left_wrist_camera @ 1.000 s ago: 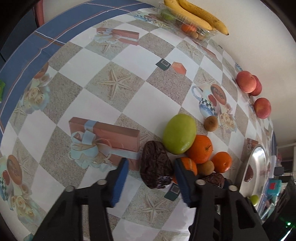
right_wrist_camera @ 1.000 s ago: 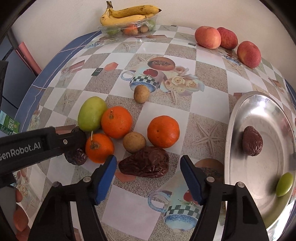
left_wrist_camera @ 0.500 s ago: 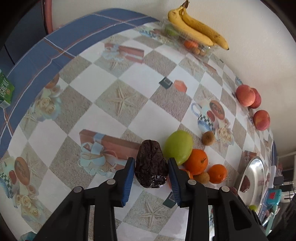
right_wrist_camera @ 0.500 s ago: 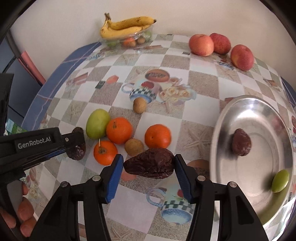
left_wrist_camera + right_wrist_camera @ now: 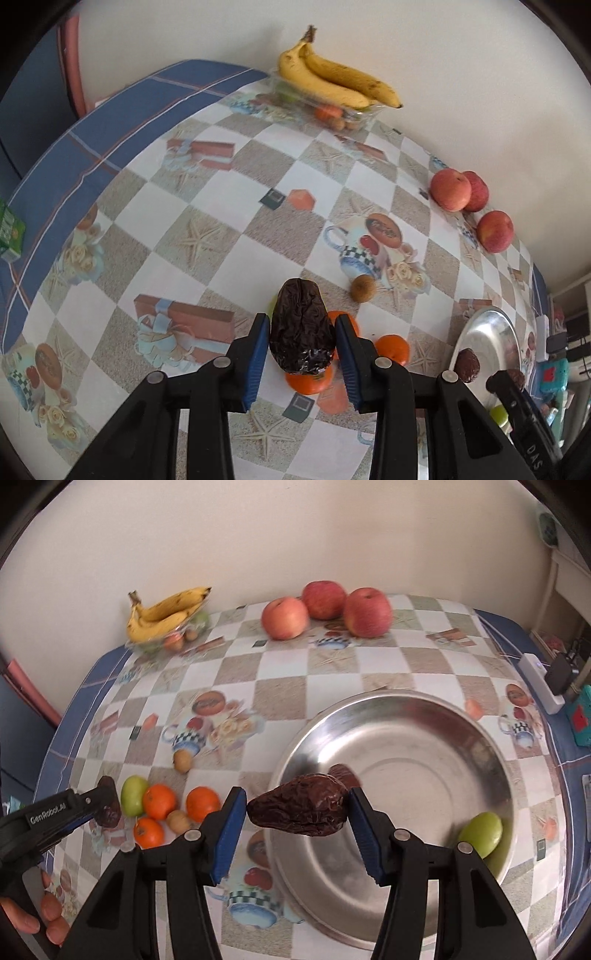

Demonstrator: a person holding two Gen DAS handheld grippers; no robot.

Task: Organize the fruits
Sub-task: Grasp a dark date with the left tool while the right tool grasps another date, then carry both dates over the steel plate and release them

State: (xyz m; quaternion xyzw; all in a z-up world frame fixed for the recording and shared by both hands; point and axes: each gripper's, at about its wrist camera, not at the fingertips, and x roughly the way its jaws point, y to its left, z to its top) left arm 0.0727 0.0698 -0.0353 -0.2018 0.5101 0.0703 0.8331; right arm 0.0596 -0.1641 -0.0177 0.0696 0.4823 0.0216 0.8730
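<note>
Left wrist view puts your left gripper dead centre at the bottom of the frame, blue pads clamped on a wrinkly dark date that stands up between them, clear of the tablecloth. Right behind it you can only catch bits of the oranges, because the date blocks most of that pile. Far upper middle there's the banana bunch sitting on a clear tray, and three apples sit at the right edge. The steel bowl is just a sliver at lower right here, with one date in it.

Right wrist view fills in what that one misses. Your right gripper is squeezed onto a second date, lying sideways between the pads, held up over the near-left rim of the bowl. You get the whole bowl here: a small green fruit against its lower right wall, and a dark date in the bowl mostly hidden behind the one you're holding. At lower left the full pile shows: a green fruit, three oranges, and two small brown fruits. Your left gripper pokes in from the left edge with its date.
</note>
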